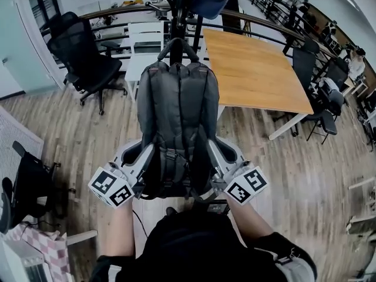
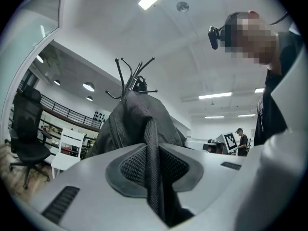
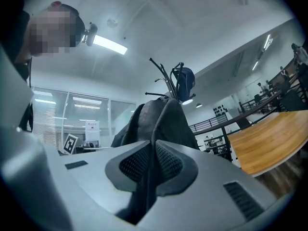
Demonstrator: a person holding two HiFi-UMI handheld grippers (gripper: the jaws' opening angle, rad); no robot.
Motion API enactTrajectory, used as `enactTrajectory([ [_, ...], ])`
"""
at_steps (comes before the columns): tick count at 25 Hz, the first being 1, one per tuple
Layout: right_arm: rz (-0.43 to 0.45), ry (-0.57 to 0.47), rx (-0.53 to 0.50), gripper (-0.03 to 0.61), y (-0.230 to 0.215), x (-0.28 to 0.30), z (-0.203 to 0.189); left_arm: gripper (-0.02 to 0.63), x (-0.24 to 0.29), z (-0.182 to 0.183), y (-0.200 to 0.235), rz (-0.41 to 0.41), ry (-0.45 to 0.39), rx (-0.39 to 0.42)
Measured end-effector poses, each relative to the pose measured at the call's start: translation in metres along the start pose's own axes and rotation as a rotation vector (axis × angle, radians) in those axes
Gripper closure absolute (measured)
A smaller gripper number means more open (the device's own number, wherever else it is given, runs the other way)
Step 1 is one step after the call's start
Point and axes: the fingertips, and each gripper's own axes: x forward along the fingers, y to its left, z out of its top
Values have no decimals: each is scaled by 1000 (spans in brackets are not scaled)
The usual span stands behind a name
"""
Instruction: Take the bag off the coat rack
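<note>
You have the grey bag [image 1: 176,116] gripped low on both sides, and it hangs straight down in front of you from the coat rack [image 1: 179,4], its top handle [image 1: 176,44] up at the pole.

Your left gripper [image 1: 141,160] sits against the bag's lower left edge. In the left gripper view its fingers [image 2: 132,167] stand nearly together and pinch a narrow woven strip of the bag between the ribbed pads. The bag's body [image 2: 137,124] rises just beyond them towards the rack's hooks [image 2: 132,76].

Your right gripper [image 1: 222,160] mirrors this at the lower right edge. In the right gripper view its fingers [image 3: 134,165] are almost closed and clamp a thin dark fold of the bag. The rest of the bag [image 3: 159,119] stands above the pads.

A second, blue bag [image 3: 185,81] hangs higher up on the rack, on one of the top hooks. A black office chair [image 1: 82,57] stands on the wooden floor [image 1: 88,134], well apart to the left of the rack.
</note>
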Motion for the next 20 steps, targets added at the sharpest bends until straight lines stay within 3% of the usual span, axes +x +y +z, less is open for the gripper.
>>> enactTrajectory([
  [5, 63, 26, 183, 526, -9, -15, -24, 534, -15, -26, -15, 19, 2, -59],
  [14, 132, 109, 202, 529, -7, -52, -63, 535, -37, -70, -49, 94, 55, -81],
  [20, 165, 123, 270, 529, -13, -109, -94, 537, -52, -122, -96, 118, 43, -154],
])
